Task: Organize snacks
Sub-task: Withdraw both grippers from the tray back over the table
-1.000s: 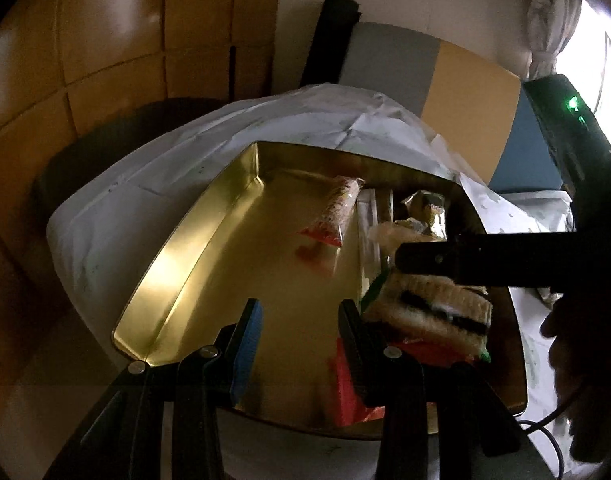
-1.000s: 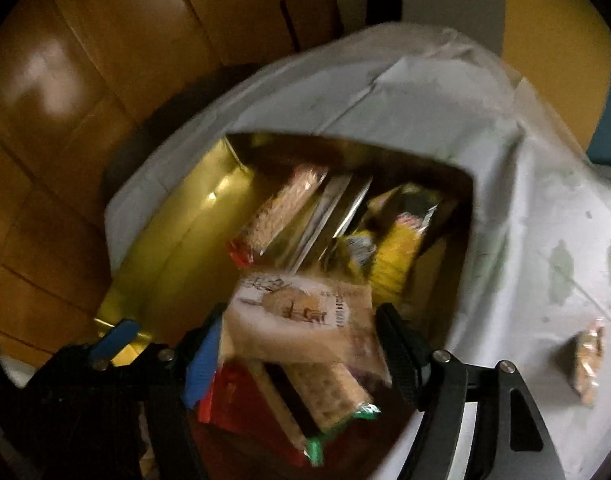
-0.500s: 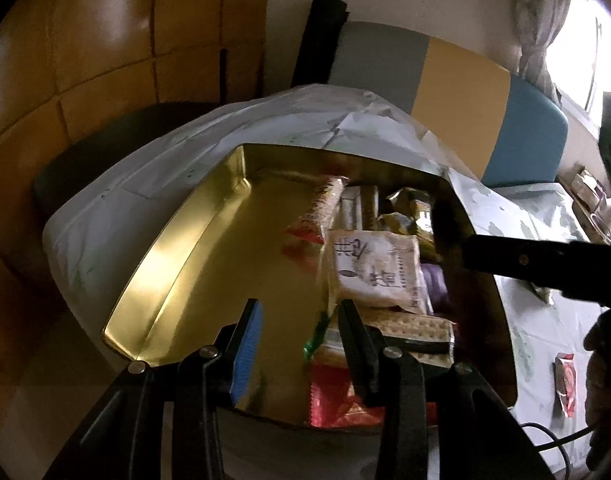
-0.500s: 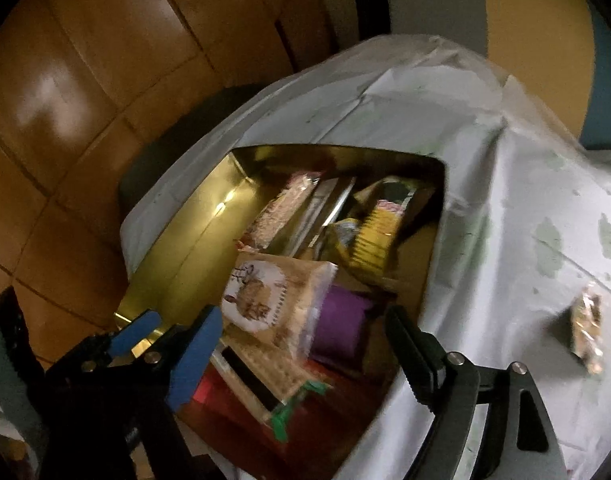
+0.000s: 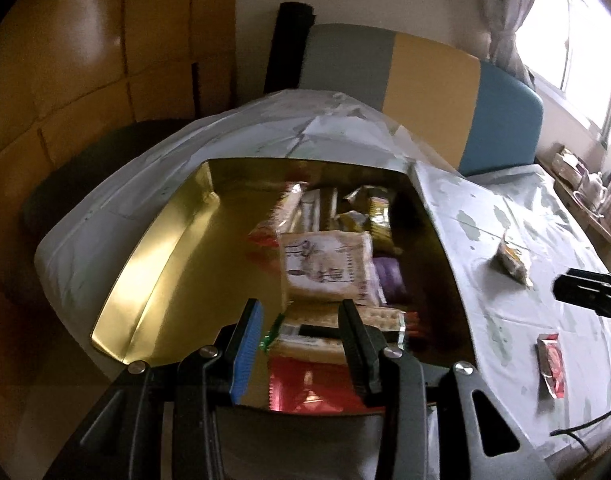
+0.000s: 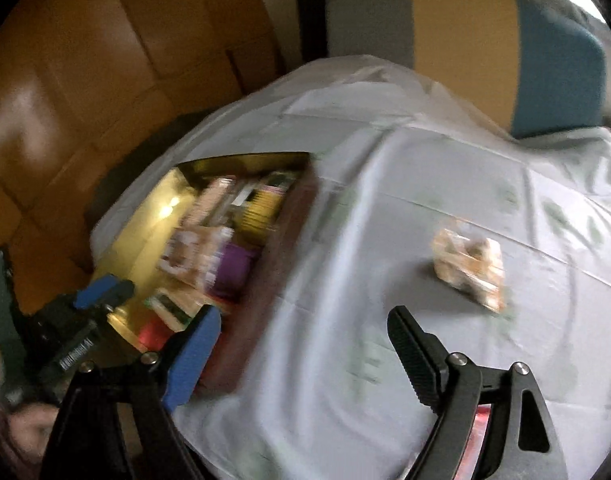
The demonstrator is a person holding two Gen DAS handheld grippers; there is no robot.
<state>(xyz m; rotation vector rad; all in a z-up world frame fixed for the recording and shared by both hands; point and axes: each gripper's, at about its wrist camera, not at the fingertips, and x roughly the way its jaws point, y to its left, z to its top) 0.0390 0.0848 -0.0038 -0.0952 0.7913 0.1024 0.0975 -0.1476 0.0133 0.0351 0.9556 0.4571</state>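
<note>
A gold tin (image 5: 157, 248) sits on a table covered with a pale cloth (image 5: 497, 240), filling the middle of the left wrist view and the left-centre of the right wrist view. Its left half is bare metal; the snacks are gathered along its right side. On top of the pile lies a cream packet with dark printing (image 5: 325, 264), with a purple packet (image 5: 389, 280) just to its right. Toward the far wall of the tin stand a long cracker packet (image 5: 281, 212) and some yellow wrappers (image 5: 375, 212). Nearer the camera lie a biscuit pack with a dark stripe (image 5: 337, 326) and a red packet (image 5: 305, 384) at the tin's near edge.

Two snacks lie loose on the cloth, well apart from the tin: a pale wrapped snack (image 6: 467, 268) at the right of the right wrist view, and a small red wrapper (image 5: 550, 364) at the lower right of the left wrist view.

The left gripper (image 5: 301, 344) hangs over the near end of the tin, at the bottom centre of its view. Its fingers stand partly apart and hold nothing; the biscuit pack and red packet show through the gap below them.

The right gripper (image 6: 301, 340) is over bare cloth just right of the tin, with the pale wrapped snack ahead of its black finger. Its fingers are spread wide and empty. The view is blurred.

A chair back in grey, yellow and blue (image 5: 425, 80) stands beyond the table.
</note>
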